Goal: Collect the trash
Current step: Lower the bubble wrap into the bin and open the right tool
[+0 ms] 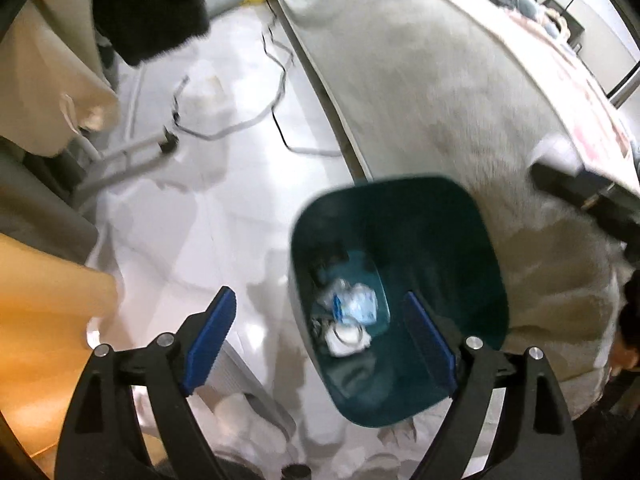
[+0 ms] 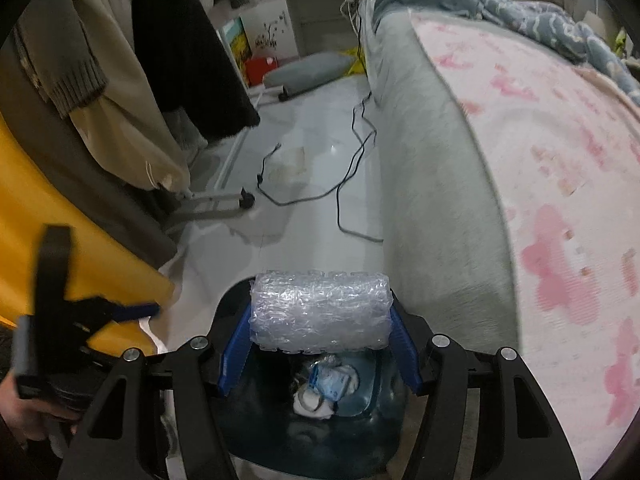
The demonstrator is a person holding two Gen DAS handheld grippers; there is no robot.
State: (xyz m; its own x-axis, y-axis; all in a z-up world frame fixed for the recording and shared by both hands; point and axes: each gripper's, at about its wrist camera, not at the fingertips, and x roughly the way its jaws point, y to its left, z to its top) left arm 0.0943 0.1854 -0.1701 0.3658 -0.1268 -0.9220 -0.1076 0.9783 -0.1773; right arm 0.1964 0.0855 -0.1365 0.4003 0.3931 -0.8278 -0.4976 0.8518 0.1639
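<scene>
A teal bin (image 1: 460, 240) stands on the white floor beside the bed. Crumpled white paper and a plastic wrapper (image 1: 352, 312) lie at its bottom. My left gripper (image 1: 320, 296) hangs over the bin's left rim, jaws wide open with nothing between them. In the right wrist view one of its blue pads (image 2: 136, 312) shows at the left, held by a hand (image 2: 24, 412). My right gripper (image 2: 320, 316) is shut on a roll of bubble wrap (image 2: 320, 300), held crosswise just above the bin (image 2: 360, 420). The same trash (image 2: 328, 388) shows below the roll.
A bed with a grey side (image 2: 432, 200) and a pink-patterned sheet (image 2: 560, 200) runs along the right. Black cables (image 2: 344, 184) lie on the floor ahead. Hanging coats (image 2: 192, 60) on a wheeled rack (image 2: 224, 200) and a yellow surface (image 2: 60, 220) close the left side.
</scene>
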